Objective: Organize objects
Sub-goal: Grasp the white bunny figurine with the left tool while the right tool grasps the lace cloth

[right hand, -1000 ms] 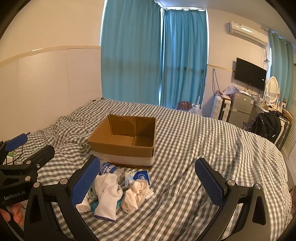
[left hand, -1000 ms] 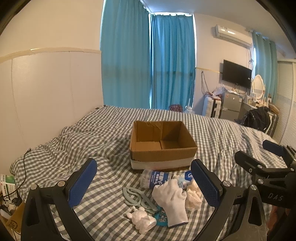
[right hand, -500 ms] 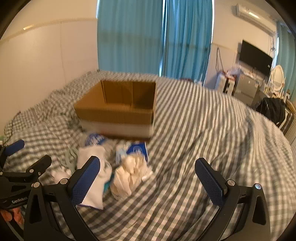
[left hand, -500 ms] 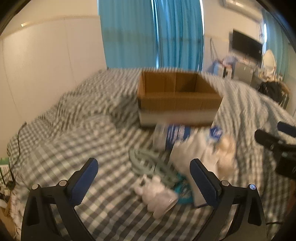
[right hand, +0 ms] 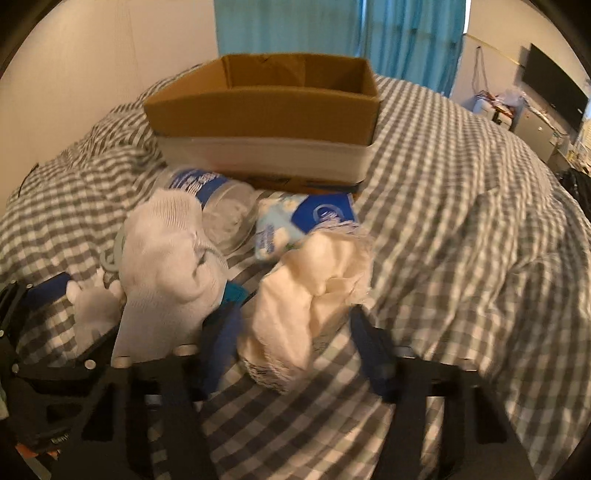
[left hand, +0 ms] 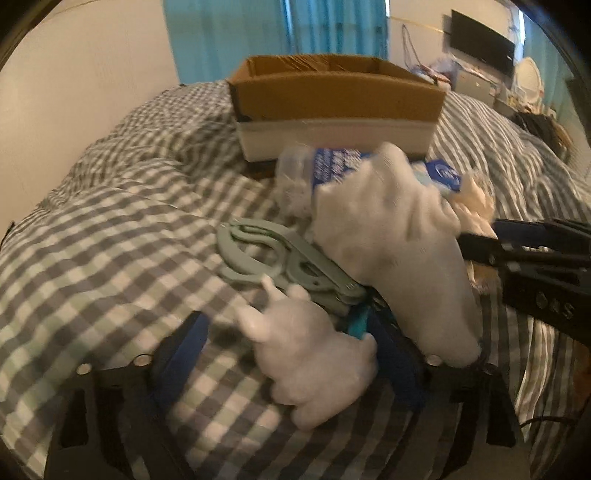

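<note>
A pile of objects lies on the checked bed in front of an open cardboard box [left hand: 332, 96], also in the right wrist view [right hand: 266, 110]. My left gripper [left hand: 291, 354] is open, its fingers on either side of a small white figure toy [left hand: 314, 362]. Behind it lie grey-green hangers [left hand: 280, 258], a white sock [left hand: 399, 258] and a clear bottle with a blue label [left hand: 325, 166]. My right gripper [right hand: 295, 343] is open around a crumpled cream cloth [right hand: 314, 288]. The white sock [right hand: 170, 258], bottle [right hand: 214, 199] and a blue-white tissue pack [right hand: 306, 221] lie beside it.
The bed's grey checked cover [right hand: 461, 229] spreads rumpled to the right. A white wall [left hand: 92, 74] and blue curtains [right hand: 332, 26] stand behind. A TV [left hand: 480, 40] and cluttered furniture are at the far right.
Both grippers have dropped down and forward to the pile. The left one has come around the white toy, the right one around the cream cloth, both narrower than before.
</note>
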{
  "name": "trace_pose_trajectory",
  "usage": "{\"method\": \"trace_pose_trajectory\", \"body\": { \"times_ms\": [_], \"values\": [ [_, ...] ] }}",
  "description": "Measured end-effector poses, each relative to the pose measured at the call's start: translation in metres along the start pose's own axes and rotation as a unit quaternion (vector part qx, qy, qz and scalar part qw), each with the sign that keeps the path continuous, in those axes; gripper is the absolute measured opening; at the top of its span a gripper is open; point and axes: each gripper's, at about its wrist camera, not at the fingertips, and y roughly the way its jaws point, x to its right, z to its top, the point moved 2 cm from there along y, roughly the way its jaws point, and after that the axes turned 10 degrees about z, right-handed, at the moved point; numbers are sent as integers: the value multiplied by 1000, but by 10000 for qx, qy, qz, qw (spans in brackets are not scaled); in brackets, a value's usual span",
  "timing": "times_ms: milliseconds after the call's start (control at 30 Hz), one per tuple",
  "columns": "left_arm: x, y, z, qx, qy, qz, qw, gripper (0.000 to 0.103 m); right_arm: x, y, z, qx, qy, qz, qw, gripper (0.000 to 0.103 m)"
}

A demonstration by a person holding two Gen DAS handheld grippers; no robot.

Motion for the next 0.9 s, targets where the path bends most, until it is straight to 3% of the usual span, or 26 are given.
{"method": "trace_pose_trajectory", "body": {
  "times_ms": [100,300,633,900],
  "values": [
    [8,5,-4,-108,142,-138,9997,64,1,6,-3,-93,30,32,9999,28],
    [5,-1,-2,-28,64,-196,9998,64,1,-7,-10,90,69,118,9999,10],
    [-11,-48,17,570,-160,-201,9980,64,-8,-65,-8,690,130,208,9973,9],
    [-25,-76,70,1130,-367,-283,9925,64,-14,-114,21,1291,-185,180,9913,9]
  ]
}}
